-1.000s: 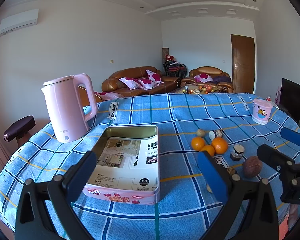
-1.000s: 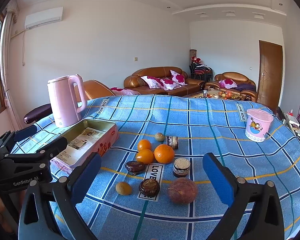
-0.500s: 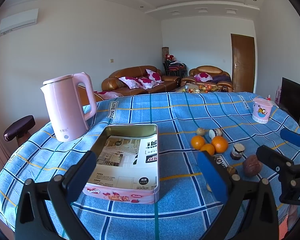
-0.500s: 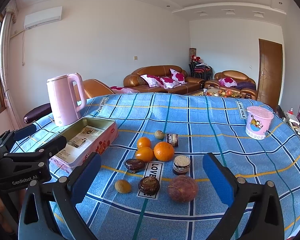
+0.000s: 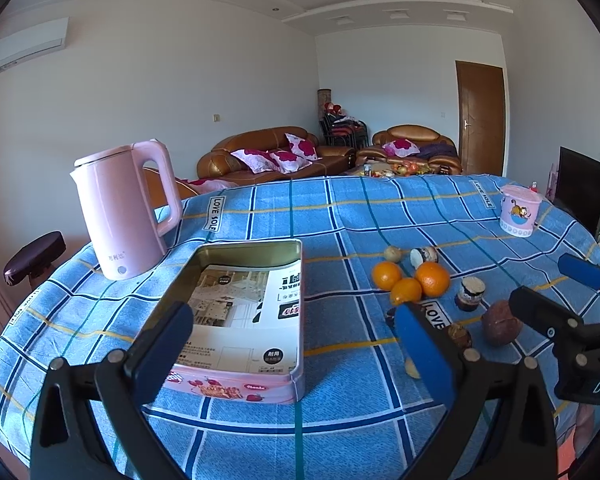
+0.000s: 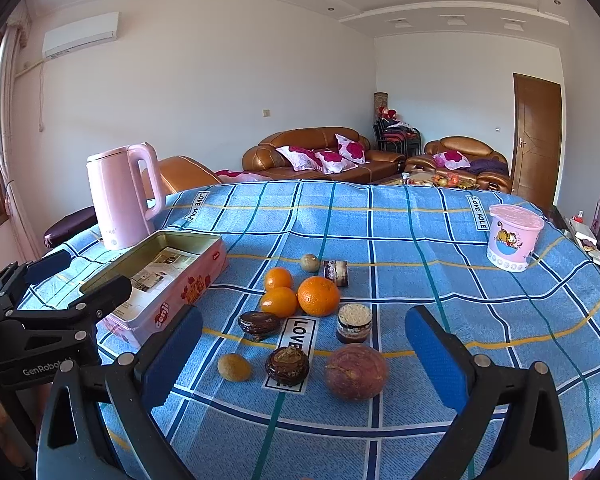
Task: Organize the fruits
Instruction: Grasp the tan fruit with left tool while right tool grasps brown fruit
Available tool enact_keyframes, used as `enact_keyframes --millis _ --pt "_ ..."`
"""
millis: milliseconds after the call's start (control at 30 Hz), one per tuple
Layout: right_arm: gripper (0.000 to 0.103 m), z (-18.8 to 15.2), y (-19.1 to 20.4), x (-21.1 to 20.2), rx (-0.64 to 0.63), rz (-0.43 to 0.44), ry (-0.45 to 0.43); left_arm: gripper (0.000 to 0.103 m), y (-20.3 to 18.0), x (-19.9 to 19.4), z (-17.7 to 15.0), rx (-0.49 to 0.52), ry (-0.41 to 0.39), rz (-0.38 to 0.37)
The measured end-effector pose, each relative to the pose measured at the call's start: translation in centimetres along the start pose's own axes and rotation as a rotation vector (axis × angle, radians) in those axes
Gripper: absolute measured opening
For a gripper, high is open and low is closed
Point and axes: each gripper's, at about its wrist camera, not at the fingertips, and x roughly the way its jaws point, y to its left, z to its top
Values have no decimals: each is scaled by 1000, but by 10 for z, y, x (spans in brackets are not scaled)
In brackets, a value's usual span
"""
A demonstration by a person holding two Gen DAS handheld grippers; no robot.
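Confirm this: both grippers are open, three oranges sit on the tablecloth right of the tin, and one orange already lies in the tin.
One thing is wrong: no orange is in the tin. The left wrist view shows only printed paper inside it. The three oranges lie on the tablecloth, and the left gripper and right gripper are open.

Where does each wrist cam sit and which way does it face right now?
Left wrist: on the left gripper, low over the near table edge, facing the open tin; own open fingers show, right gripper at right.
Right wrist: on the right gripper, facing the fruit cluster, three oranges central; own open fingers show, left gripper at left.
Shared: tin, oranges, pink kettle, passion fruit, sofas behind.
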Motion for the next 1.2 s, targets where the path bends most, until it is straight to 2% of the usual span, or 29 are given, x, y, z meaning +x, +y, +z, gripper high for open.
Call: enact_keyframes --millis 133,400,567,633,700,800,967,1067,1133,1200 --pt "102 -9 -10 5 3 -36 17 103 -6 7 -4 4 20 -6" --pt "102 -33 -44 23 41 -119 58 102 -33 29 -19 37 80 -108" --pt "100 -39 -61 32 86 -113 81 81 -53 44 -26 51 147 -193" --pt "94 -40 -61 34 89 -95 88 75 -61 48 -29 63 169 -222" --pt "88 -40 -59 37 87 -69 98 72 -66 51 -31 68 189 -251" --pt "85 -39 -54 42 65 -34 112 70 -73 55 -33 83 208 -259" --pt "77 -38 -46 51 27 17 147 42 -74 67 -36 78 287 -312" --pt "69 -38 -43 57 3 54 179 31 -72 68 -38 67 298 -343" --pt "66 -39 -42 60 3 83 197 31 -73 68 -39 72 298 -350" --pt "58 -39 -43 64 10 126 221 31 -73 67 -39 73 294 -363"
